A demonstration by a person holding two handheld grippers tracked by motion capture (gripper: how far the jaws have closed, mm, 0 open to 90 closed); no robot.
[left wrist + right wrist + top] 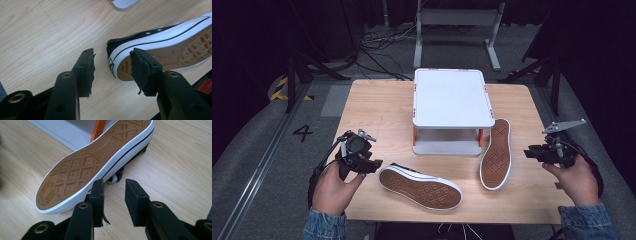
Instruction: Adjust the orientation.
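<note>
The black, foam-faced fingers of the left gripper stand apart with nothing between their pads; the foam is frayed at its edges, and bare wood grain shows through the gap. Just beyond the fingertips lies the near shoe, tipped on its side so that its tan rubber sole, moulded in a diamond tread, faces the camera. Its upper is black canvas with small metal eyelets, and a white rubber band with a thin black stripe runs round the rounded heel, which sits close to the right-hand pad without touching it. In the high view this shoe lies near the front edge of the light wooden table, beside the left gripper.

The right gripper also holds its blocky jaws parted and empty. Ahead of them lies the far shoe, likewise on its side, with the same tan diamond sole and striped white edging; a bit of lace pokes from under it. In the high view it lies beside the white rack, a flat rectangular shelf with rounded corners on short orange-trimmed legs, and well apart from the right gripper at the table's right edge.
</note>
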